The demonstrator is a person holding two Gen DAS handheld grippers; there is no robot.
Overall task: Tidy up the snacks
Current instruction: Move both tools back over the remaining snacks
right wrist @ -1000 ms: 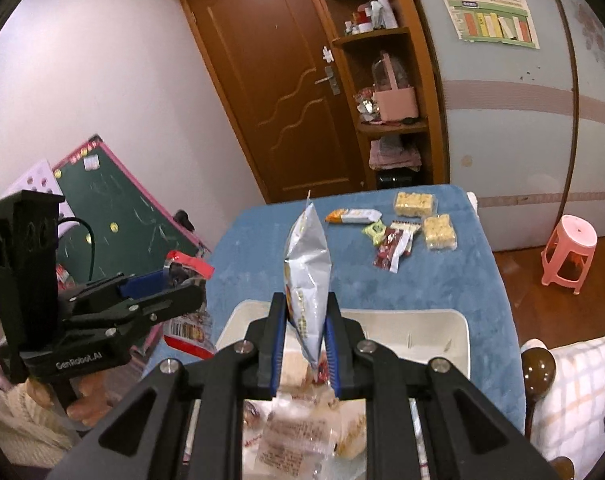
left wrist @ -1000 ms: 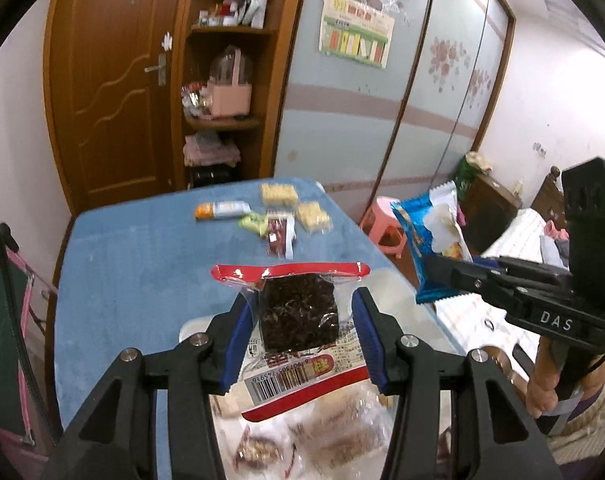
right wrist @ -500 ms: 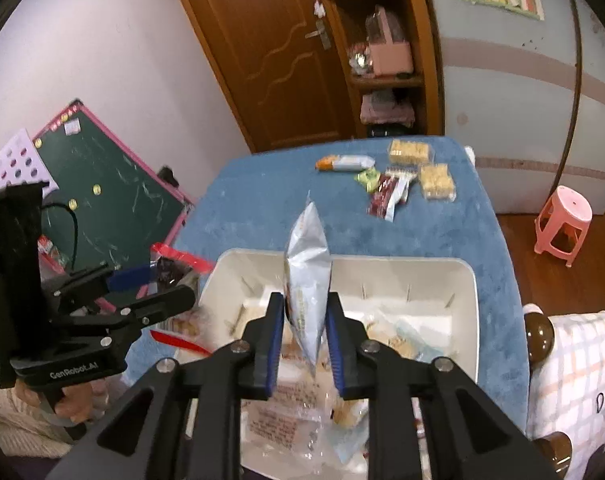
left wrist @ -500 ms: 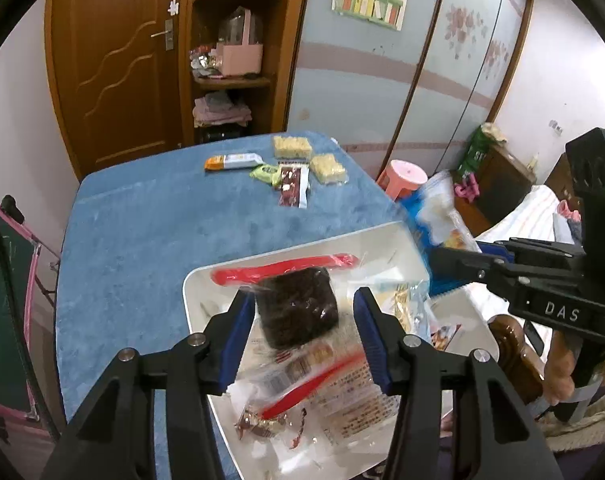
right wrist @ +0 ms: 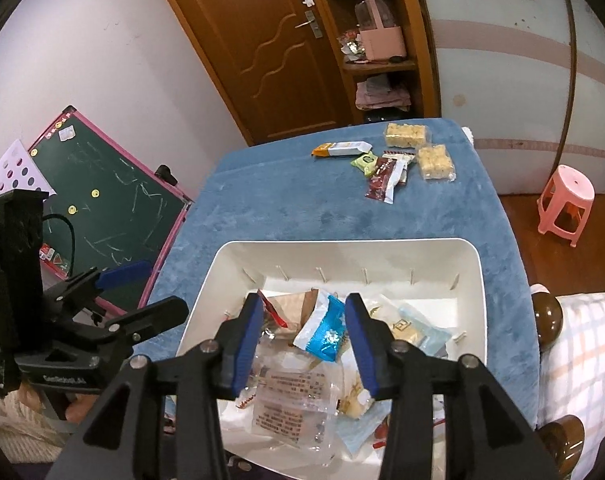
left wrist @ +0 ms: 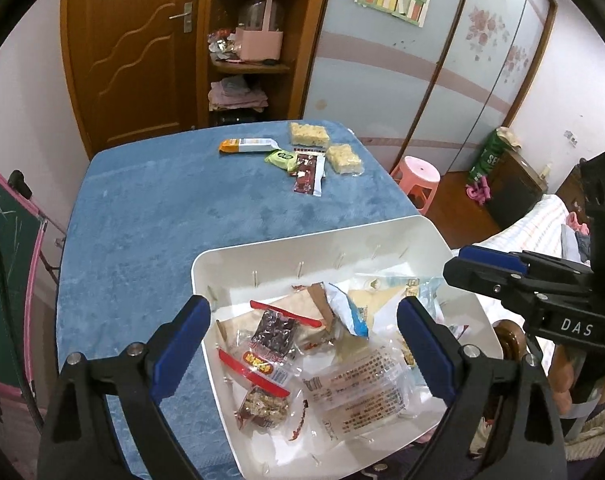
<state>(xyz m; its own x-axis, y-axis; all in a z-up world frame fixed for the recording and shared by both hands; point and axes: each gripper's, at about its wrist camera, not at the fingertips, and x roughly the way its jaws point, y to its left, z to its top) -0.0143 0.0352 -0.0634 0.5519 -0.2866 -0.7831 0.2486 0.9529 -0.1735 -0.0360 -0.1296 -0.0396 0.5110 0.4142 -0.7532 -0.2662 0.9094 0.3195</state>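
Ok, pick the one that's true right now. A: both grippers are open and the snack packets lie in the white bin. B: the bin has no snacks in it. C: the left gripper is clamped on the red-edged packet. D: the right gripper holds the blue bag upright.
A: the left gripper and right gripper are both spread with nothing between their jaws, and the red-edged packet and blue bag lie in the white bin.

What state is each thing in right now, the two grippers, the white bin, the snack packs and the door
Left gripper: jaws open, empty, above the bin.
Right gripper: jaws open, empty, above the bin.
White bin: on the blue table, holding a heap of packets.
Blue-and-white packet: lying loose in the bin.
Red-edged dark snack pack: lying in the bin.
Far snacks: on the table, outside the bin.
Door: shut.
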